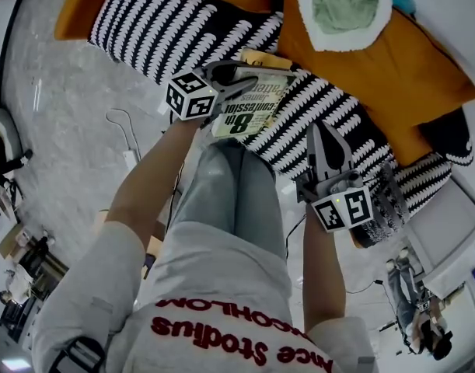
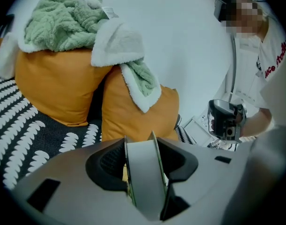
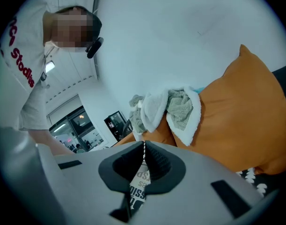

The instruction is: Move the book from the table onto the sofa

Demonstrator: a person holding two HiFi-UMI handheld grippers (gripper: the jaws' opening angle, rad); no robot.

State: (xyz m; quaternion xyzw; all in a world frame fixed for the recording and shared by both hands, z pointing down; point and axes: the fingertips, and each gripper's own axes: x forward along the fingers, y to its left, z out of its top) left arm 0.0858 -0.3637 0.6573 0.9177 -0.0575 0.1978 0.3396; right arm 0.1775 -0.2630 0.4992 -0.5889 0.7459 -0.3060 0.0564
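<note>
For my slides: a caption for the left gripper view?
Left gripper clamps the book edge-on, facing orange pillows and a green blanket on the sofa.

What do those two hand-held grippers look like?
The left hand-held gripper and right hand-held gripper are grey, with dark ribbed pads inside the jaws. Each carries a white cube printed with black square markers. The person's shirt is pale grey, short-sleeved, with red lettering.

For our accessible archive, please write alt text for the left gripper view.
The left gripper clamps a book edge-on between its fingers. Behind it, two orange cushions topped by a green blanket stand on a patterned sofa cover; a person in white is at the right.
</note>
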